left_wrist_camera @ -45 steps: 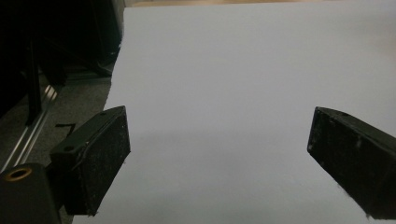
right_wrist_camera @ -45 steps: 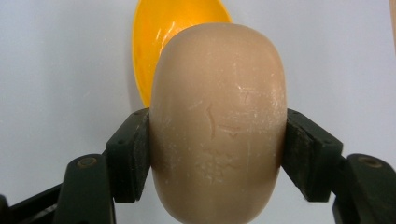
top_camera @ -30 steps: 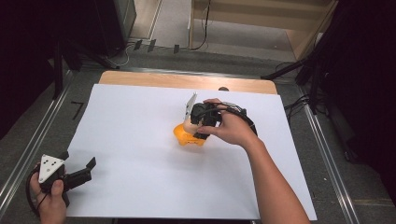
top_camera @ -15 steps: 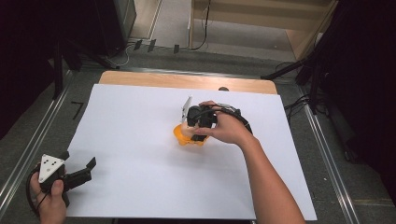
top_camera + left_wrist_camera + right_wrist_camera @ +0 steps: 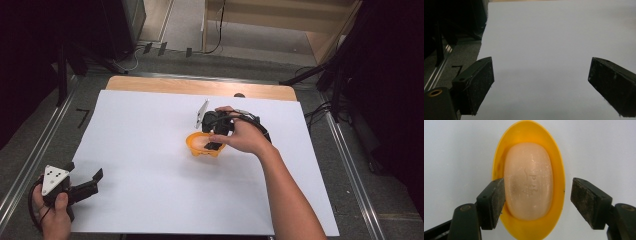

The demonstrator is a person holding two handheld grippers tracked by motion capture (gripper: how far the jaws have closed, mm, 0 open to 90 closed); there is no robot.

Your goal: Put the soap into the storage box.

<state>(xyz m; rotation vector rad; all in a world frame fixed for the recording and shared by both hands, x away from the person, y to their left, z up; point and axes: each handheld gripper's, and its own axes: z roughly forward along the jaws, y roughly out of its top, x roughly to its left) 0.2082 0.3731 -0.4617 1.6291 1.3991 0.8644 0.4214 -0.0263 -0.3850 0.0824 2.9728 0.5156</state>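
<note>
A peach-coloured bar of soap (image 5: 529, 187) lies in a yellow oval dish (image 5: 559, 170) on the white paper. My right gripper (image 5: 537, 192) points down over it. Its jaws have just been opening and now stand apart: the left pad (image 5: 496, 200) is beside the soap, and the right pad (image 5: 586, 200) is clear of the dish's rim. In the high view the right gripper (image 5: 214, 145) sits over the dish (image 5: 196, 149) at mid table. My left gripper (image 5: 85, 171) rests at the paper's near left corner, open, with nothing between its fingers (image 5: 541, 80).
A large white paper sheet (image 5: 150, 150) covers the wooden table (image 5: 175, 86). Metal rails (image 5: 30, 165) run along both sides of the table. Dark equipment and cables stand beyond the far edge and at the right.
The right gripper's jaws stand wider apart over the dish than before. Both hands have stayed where they were.
</note>
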